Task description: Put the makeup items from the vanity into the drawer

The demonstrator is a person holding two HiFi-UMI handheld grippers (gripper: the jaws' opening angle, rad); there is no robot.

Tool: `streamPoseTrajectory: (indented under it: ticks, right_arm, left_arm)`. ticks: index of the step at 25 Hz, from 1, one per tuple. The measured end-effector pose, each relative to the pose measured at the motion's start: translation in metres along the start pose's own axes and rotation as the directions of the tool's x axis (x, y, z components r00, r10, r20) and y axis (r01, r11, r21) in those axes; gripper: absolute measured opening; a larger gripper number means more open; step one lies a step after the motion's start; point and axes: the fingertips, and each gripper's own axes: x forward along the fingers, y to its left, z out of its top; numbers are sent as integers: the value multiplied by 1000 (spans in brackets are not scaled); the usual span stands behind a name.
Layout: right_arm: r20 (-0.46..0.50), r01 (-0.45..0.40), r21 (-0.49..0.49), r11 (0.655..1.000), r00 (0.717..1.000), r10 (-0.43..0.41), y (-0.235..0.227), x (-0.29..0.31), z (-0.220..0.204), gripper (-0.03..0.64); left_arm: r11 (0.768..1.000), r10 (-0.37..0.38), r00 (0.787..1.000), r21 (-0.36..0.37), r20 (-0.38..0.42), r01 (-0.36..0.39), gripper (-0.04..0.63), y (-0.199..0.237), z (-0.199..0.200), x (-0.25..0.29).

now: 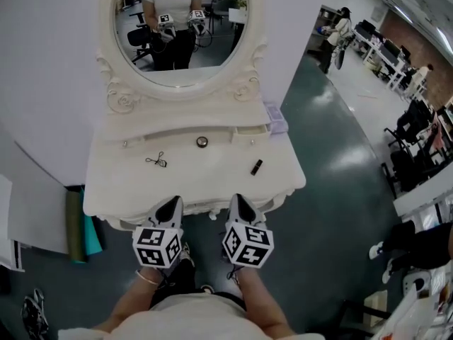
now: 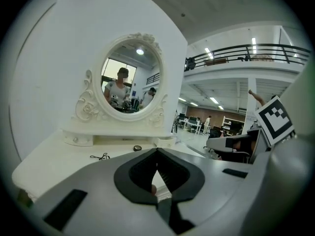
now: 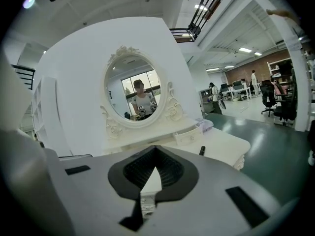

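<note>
Vanity top holds a makeup tube ahead of right gripper's closed fingers.

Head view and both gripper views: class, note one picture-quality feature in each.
Head view: ceiling lights glare off the glossy floor. Left gripper view: fisheye bends the balcony railing, corners black. Right gripper view: same black corners; the mirror is sharp.

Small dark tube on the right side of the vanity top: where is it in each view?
Head view: the tube lies right of centre on the vanity top, toward its front edge.
Left gripper view: not in the picture.
Right gripper view: the tube lies right of centre, below the mirror's right side.
Shared landmark: the oval mirror, in all three views.
</note>
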Motion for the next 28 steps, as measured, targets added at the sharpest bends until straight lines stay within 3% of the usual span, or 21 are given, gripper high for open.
streamPoseTrajectory:
  ticks: [11, 21, 28]
  right_arm:
    - [33, 36, -56, 998, 999, -34, 33, 97, 61, 15]
    - [30, 65, -34, 997, 998, -64, 53, 169, 75, 15]
    - [-18, 99, -21, 995, 995, -99, 35, 191, 69, 15]
  left_arm:
    - [999, -35, 999, 5, 27, 35, 3, 76, 66, 80]
    - [998, -67, 998, 11, -12, 67, 3, 136, 87, 140]
    - [997, -77, 996, -19, -54, 76, 3, 143, 78, 170]
